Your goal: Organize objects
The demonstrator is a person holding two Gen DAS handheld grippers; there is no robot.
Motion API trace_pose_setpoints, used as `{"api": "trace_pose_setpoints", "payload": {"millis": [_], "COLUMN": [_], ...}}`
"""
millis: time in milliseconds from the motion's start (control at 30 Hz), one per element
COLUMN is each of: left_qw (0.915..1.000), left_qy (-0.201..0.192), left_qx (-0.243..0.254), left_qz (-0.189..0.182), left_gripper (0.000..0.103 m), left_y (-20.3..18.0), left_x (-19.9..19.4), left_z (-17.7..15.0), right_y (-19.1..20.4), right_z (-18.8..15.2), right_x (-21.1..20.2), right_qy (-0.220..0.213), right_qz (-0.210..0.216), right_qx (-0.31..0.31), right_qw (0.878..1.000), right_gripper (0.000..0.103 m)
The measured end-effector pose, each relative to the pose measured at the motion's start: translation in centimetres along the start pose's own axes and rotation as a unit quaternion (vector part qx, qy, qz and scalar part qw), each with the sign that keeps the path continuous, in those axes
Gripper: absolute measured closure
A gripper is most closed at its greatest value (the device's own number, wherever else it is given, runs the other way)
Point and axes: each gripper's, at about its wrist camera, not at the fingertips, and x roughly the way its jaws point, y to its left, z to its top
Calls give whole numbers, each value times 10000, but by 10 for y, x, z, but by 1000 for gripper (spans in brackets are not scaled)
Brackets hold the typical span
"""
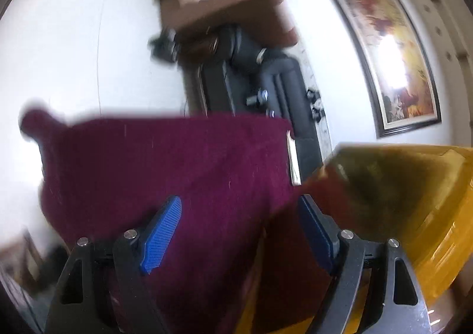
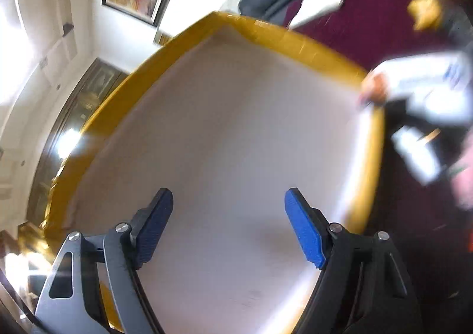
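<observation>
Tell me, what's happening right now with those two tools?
Left tool open over maroon cloth. Right tool open above yellow box, holding nothing. Nothing between its fingers.

Right hand-held gripper (image 2: 229, 224) spread above yellow-rimmed box (image 2: 295, 35).

Motion blur smears a white, orange-tipped object (image 2: 419, 82) beyond the yellow-rimmed white tray's (image 2: 295, 35) far corner, leaving it unidentifiable. The maroon cloth (image 1: 165, 168) runs out of frame below; a brown blurred shape (image 1: 340, 201) hides one blue finger pad.
</observation>
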Motion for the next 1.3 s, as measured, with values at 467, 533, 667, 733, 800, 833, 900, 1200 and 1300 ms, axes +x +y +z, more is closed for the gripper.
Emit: {"api": "trace_pose_setpoints", "payload": {"millis": [467, 533, 667, 733, 800, 833, 900, 1200, 1300], "left_qw": [9927, 9867, 9777, 9768, 9738, 9698, 9557, 9328, 9227], "left_qy": [-1200, -1617, -1990, -1986, -1977, -1995, -2118, -1954, -1948], "left_qx": [-3, 52, 612, 744, 1027, 1288, 1721, 2461, 2861], "left_qz": [126, 138, 282, 311, 449, 560, 1105, 1767, 1698], "left_gripper": [30, 29, 28, 28, 28, 28, 28, 28, 28], "left_y": [40, 36, 13, 5, -4, -8, -23, -52, -77], "left_x": [-49, -63, -60, -55, -48, -48, -39, -13, -13], "left_z": [34, 47, 60, 49, 40, 37, 22, -27, -63], "right_y": [-4, -12, 5, -2, -2, -2, 0, -8, -9], "right_z": [15, -13, -31, -32, -38, -38, -39, -41, -46], "right_x": [57, 46, 59, 55, 47, 41, 26, -49, -75], "right_qy": [507, 645, 956, 1144, 1357, 1329, 1050, 378, 164], "right_qz": [-2391, -2489, -2626, -2591, -2416, -2368, -2327, -1418, -1216], "right_qx": [-1270, -1667, -2328, -2506, -2562, -2587, -2684, -2181, -2150], "right_qw": [9613, 9519, 9315, 9257, 9261, 9270, 9289, 9648, 9689], "right_gripper": [24, 24, 24, 24, 24, 24, 24, 24, 24]}}
